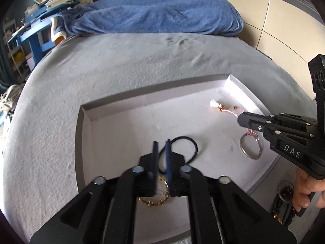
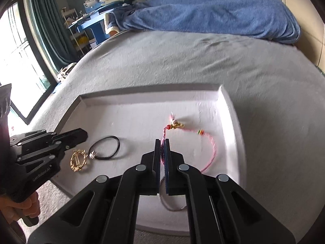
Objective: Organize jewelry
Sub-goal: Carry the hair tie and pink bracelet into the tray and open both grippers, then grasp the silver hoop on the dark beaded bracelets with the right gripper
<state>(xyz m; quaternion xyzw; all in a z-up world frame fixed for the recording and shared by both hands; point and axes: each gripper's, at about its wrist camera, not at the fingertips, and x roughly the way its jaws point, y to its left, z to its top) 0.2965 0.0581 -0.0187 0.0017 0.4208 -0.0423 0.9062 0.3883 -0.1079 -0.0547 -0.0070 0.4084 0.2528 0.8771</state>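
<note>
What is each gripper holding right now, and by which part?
The right gripper pinches the pink cord partway along its length. The left gripper stands slightly open over the black cord and gold pendant, holding nothing.
</note>
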